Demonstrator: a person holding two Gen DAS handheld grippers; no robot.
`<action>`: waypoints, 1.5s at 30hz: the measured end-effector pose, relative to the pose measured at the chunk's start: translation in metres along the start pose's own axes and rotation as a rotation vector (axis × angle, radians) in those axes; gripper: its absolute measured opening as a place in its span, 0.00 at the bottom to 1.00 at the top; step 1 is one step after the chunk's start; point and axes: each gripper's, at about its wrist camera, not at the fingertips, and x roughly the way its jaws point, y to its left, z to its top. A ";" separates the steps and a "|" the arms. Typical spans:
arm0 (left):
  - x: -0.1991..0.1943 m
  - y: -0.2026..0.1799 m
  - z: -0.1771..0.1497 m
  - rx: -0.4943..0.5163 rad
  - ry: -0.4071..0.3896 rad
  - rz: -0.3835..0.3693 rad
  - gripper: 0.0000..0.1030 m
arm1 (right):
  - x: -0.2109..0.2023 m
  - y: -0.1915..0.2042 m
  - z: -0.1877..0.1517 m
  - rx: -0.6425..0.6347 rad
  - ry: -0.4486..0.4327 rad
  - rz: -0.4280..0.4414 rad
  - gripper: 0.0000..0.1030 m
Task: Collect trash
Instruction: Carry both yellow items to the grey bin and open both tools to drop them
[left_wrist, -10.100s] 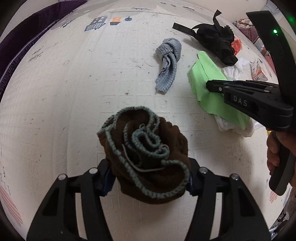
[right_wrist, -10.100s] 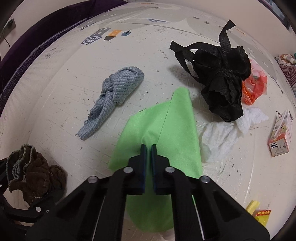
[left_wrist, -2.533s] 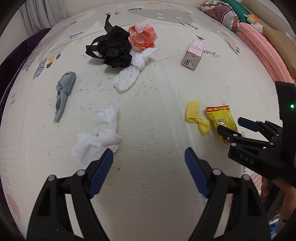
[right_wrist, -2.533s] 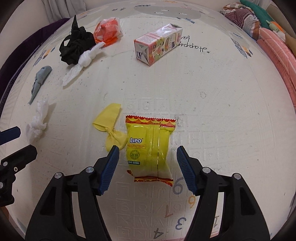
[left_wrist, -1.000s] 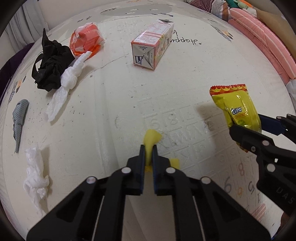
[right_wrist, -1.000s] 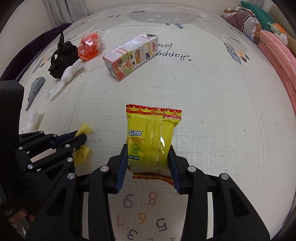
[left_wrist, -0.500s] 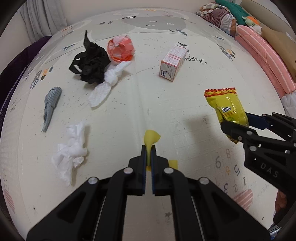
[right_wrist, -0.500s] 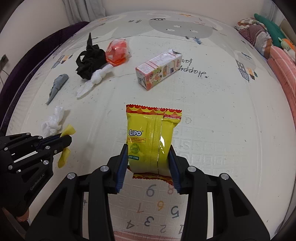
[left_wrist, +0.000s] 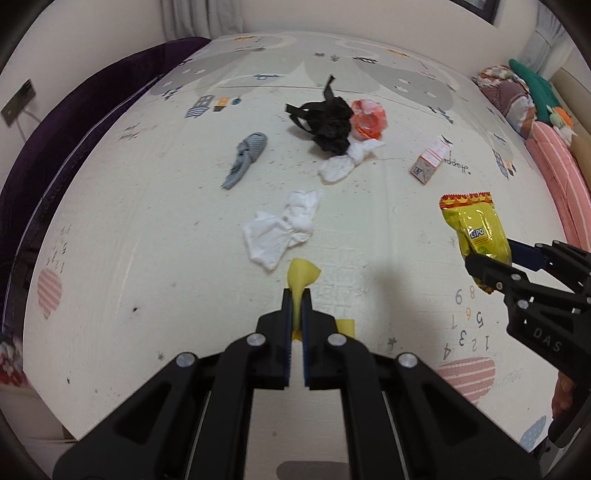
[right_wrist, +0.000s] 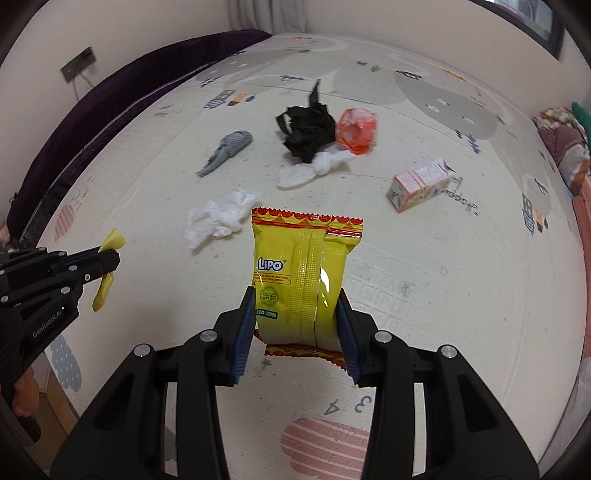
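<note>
My left gripper (left_wrist: 295, 299) is shut on a small yellow wrapper (left_wrist: 302, 275), which sticks up between the pads, well above the play mat. The same yellow wrapper (right_wrist: 110, 240) shows at the left of the right wrist view, pinched in the left gripper (right_wrist: 110, 258). My right gripper (right_wrist: 295, 317) is shut on a yellow Lipo snack packet (right_wrist: 299, 273), held upright by its lower half. That snack packet (left_wrist: 476, 229) and the right gripper (left_wrist: 491, 258) appear at the right edge of the left wrist view.
On the cream play mat (left_wrist: 147, 221) lie crumpled white tissue (left_wrist: 284, 229), a knotted white tissue (left_wrist: 343, 162), a black bag (left_wrist: 328, 122), an orange bag (left_wrist: 369, 118), a grey cloth (left_wrist: 245, 155) and a small carton (left_wrist: 430, 164). A purple cushion (left_wrist: 74, 129) borders the left, pink bedding (left_wrist: 554, 177) the right.
Both grippers have risen away from the mat with their loads and rolled. The mat's litter now looks smaller and farther off, and more of the room's walls shows.
</note>
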 end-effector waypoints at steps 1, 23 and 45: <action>-0.007 0.010 -0.005 -0.023 -0.008 0.013 0.05 | -0.002 0.013 0.000 -0.036 0.001 0.012 0.38; -0.236 0.310 -0.281 -0.670 -0.020 0.394 0.05 | -0.095 0.449 -0.085 -0.702 0.001 0.432 0.38; -0.258 0.396 -0.516 -1.213 0.002 0.522 0.05 | -0.064 0.701 -0.284 -1.286 0.098 0.706 0.54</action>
